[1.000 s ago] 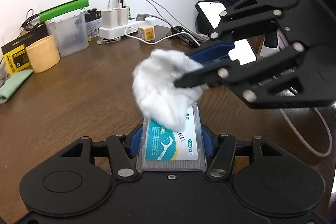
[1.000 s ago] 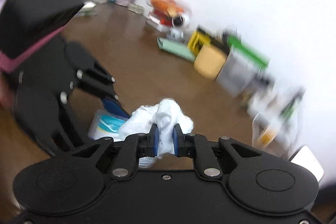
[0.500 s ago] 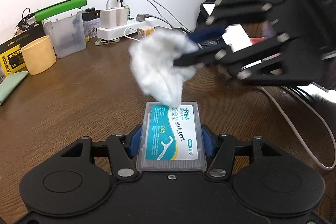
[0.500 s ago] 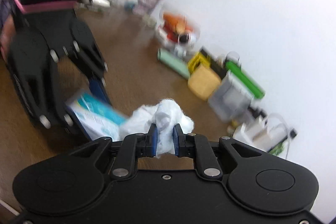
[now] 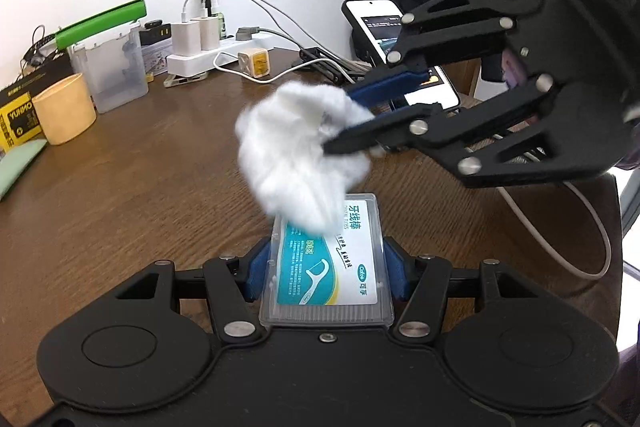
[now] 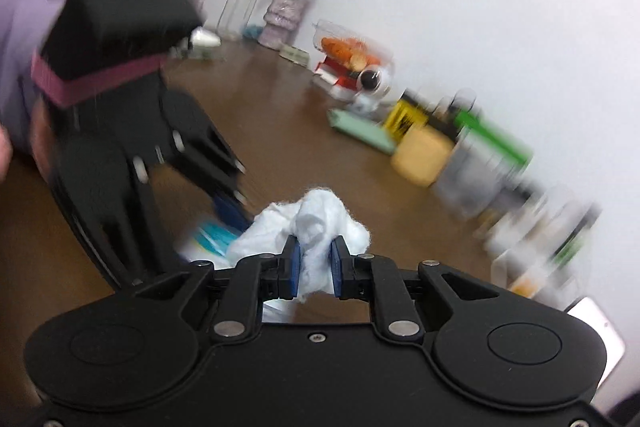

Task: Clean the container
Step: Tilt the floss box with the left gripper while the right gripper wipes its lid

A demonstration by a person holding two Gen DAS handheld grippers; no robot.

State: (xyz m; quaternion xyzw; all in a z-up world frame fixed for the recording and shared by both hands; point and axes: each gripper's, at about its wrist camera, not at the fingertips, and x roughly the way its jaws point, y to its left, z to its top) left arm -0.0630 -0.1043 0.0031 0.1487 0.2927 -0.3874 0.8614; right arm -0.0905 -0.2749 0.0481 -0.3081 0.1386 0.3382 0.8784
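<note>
Container-cleaning took place over a brown wooden table [image 5: 132, 187], cluttered along its far edge beside the wall. The left tool [image 5: 326, 269] was clamped on the two long sides of a clear, flat container [image 5: 328, 267] with a teal label, holding it near the camera above the table. From the right, the right tool [image 5: 340, 125] pinched a white tissue wad [image 5: 296, 151] narrowly, the wad's lower end touching the container's far edge.

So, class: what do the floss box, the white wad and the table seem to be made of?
Floss box: clear, glossy hard plastic, with a printed label showing through. White wad: soft, fluffy fibre, probably cotton or tissue; its edges are fuzzy. Table: brown wood or wood-look laminate, visible grain, slight sheen.
</note>
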